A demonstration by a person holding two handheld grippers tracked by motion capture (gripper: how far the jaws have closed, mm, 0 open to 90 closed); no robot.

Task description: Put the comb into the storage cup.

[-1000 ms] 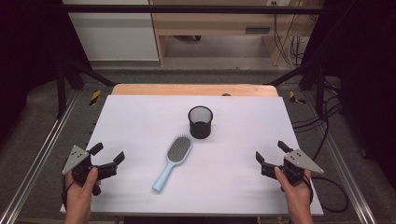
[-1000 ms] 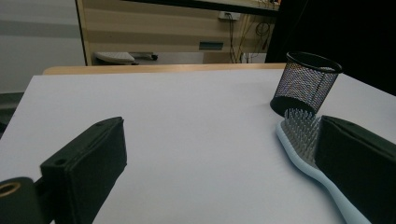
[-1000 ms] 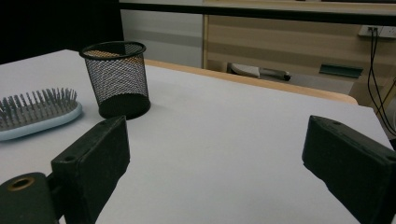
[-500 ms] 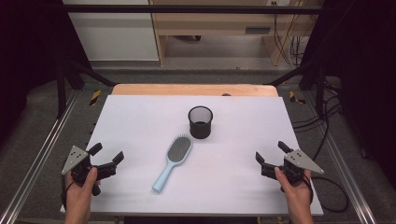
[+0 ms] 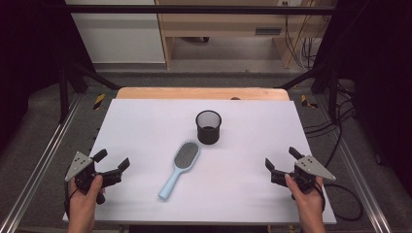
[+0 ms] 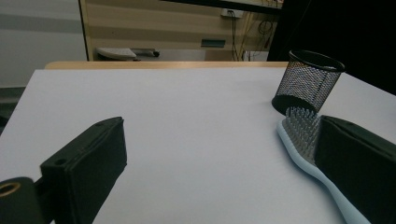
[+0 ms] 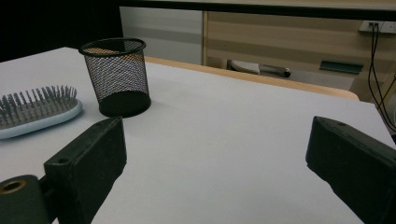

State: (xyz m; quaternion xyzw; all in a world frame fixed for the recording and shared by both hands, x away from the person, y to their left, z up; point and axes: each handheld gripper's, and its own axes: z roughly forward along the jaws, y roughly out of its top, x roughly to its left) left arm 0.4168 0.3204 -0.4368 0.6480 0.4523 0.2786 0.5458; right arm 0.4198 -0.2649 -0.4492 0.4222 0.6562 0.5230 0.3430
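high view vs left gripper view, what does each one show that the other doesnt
High view alone: both hands with the left gripper and right gripper, each open and apart from the things on the table, plus the hairbrush's handle end and the floor rails.

Left gripper view alone: a low side look at the hairbrush bristles standing up, and the mesh wall of the cup side on.

Both: the white table, the light blue hairbrush lying flat, the upright black mesh cup just beyond its head.
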